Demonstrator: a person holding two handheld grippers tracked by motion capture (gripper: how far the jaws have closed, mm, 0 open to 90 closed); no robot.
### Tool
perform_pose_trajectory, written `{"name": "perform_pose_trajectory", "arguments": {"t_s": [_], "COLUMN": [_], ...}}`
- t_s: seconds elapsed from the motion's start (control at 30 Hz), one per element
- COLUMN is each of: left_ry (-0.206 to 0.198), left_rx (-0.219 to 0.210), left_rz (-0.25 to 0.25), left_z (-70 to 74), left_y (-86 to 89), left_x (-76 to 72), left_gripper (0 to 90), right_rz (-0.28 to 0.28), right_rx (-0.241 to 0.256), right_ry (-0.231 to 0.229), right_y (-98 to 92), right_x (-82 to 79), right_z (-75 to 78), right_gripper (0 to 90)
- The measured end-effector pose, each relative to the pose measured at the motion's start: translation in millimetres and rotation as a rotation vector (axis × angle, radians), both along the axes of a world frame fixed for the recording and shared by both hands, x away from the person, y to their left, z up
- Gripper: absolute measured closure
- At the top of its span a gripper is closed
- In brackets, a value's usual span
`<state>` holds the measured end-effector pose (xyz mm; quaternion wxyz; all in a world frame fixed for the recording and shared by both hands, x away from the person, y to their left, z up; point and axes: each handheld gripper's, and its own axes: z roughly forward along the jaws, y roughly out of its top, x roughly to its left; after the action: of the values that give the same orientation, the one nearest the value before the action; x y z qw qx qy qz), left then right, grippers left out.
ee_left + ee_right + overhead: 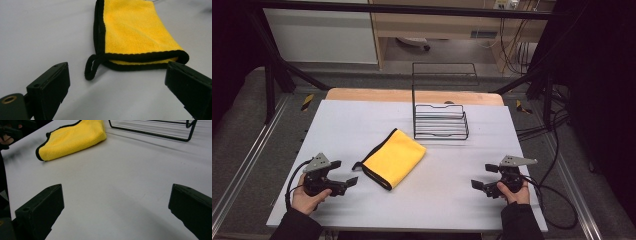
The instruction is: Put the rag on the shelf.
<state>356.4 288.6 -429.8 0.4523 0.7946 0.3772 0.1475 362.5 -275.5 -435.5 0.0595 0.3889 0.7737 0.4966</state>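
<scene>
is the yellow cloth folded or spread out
Folded. The yellow cloth lies doubled on the table; the left gripper view shows two black-trimmed layers stacked at its near edge.

Yellow cloth (140, 32) runs off top edge in my left gripper view, far end cut. Lower fold layer mostly tucked under top layer, I see thin strip only. Wire rack (155, 127) clipped by top edge in my right gripper view, just base bars visible. Other hand (6, 137) at far left there, blurred, dark, cut by frame. High view: both forearms cut at bottom edge. Label on shelf (483, 34) behind table too small, can't read.
</scene>
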Motion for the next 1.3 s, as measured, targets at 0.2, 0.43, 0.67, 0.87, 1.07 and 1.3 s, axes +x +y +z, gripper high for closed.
{"name": "perform_pose_trajectory", "arguments": {"t_s": [0.2, 0.43, 0.67, 0.87, 1.07, 1.3], "left_ry": [0.000, 0.005, 0.003, 0.023, 0.022, 0.012], "left_rx": [0.004, 0.003, 0.024, 0.031, 0.041, 0.076], "left_rz": [0.004, 0.005, -0.012, -0.017, -0.039, -0.068], "left_z": [1.2, 3.7, 6.6, 6.9, 9.6, 12.4], "left_y": [-1.8, -7.5, -19.6, -31.2, -49.0, -76.2], "left_x": [-0.4, -3.2, -4.6, -4.3, -6.6, -11.7], "left_gripper": [5.9, 5.8, 6.0, 7.9, 11.1, 16.6], "right_rz": [-0.001, -0.007, -0.008, -0.015, -0.017, -0.014], "right_rx": [-0.005, -0.018, -0.022, -0.018, -0.026, -0.038], "right_ry": [-0.008, -0.004, -0.006, -0.008, -0.008, -0.010], "right_y": [-0.6, 1.3, 2.1, 1.8, 1.9, 2.3], "right_x": [-0.2, -0.8, -0.2, -1.0, -1.1, -1.0], "right_z": [0.1, -1.2, -1.5, -0.9, -1.1, -1.8], "right_gripper": [0.7, 0.6, 0.7, 0.6, 0.6, 0.6]}}
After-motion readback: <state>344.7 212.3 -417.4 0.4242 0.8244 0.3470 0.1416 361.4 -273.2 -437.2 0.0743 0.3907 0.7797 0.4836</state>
